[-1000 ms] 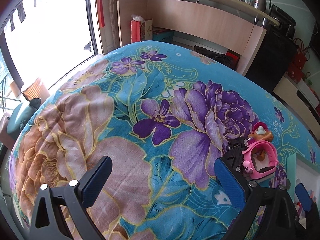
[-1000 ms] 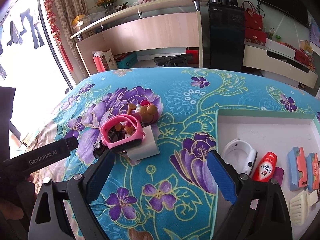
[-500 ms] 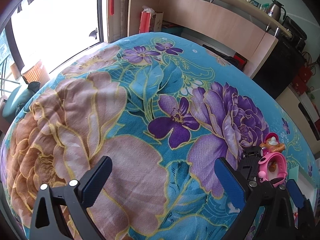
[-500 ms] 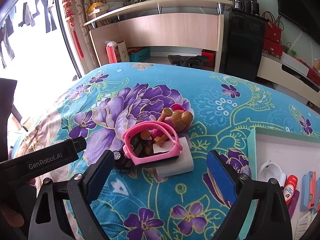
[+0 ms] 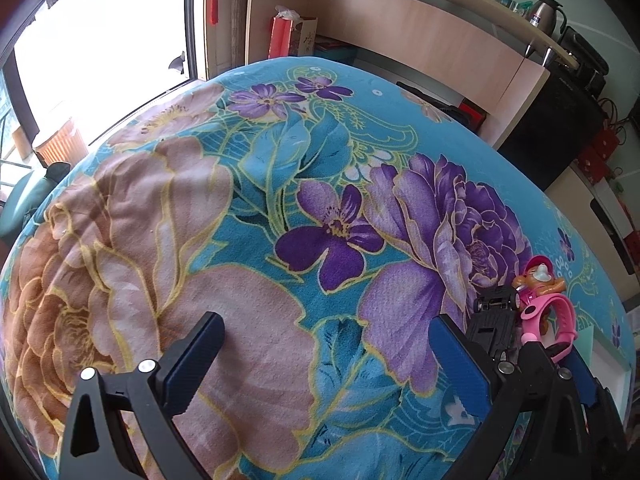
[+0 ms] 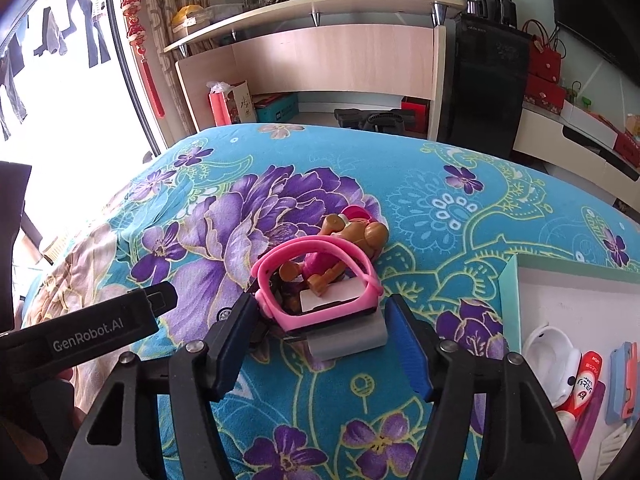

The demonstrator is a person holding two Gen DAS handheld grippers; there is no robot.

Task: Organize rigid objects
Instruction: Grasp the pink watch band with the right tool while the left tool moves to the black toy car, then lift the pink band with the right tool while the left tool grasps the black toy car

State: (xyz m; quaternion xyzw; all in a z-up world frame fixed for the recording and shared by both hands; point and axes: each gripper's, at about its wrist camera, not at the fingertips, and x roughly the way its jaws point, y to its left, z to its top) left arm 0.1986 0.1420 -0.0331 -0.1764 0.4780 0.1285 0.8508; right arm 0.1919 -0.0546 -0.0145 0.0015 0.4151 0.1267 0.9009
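Note:
A small pile lies on the flowered blanket: a pink watch band (image 6: 316, 280), a brown and pink toy dog (image 6: 352, 240), a white block (image 6: 344, 320) and a black toy car (image 5: 494, 312). My right gripper (image 6: 324, 336) is open, its fingers on either side of the pink band and white block, close but not closed on them. My left gripper (image 5: 332, 360) is open and empty over the blanket, left of the pile; the pink band (image 5: 554, 320) and the dog (image 5: 538, 280) show at its right.
A white tray (image 6: 568, 312) with a teal rim sits at the right, holding a white holder (image 6: 548, 352), a red and white tube (image 6: 584, 380) and blue and orange items (image 6: 622, 384). A wooden shelf unit (image 6: 320, 60) and window stand behind the bed.
My right gripper has moved forward and left from the tray to the pile, and its fingers now flank the pink band. My left gripper has drifted slightly; it stays open.

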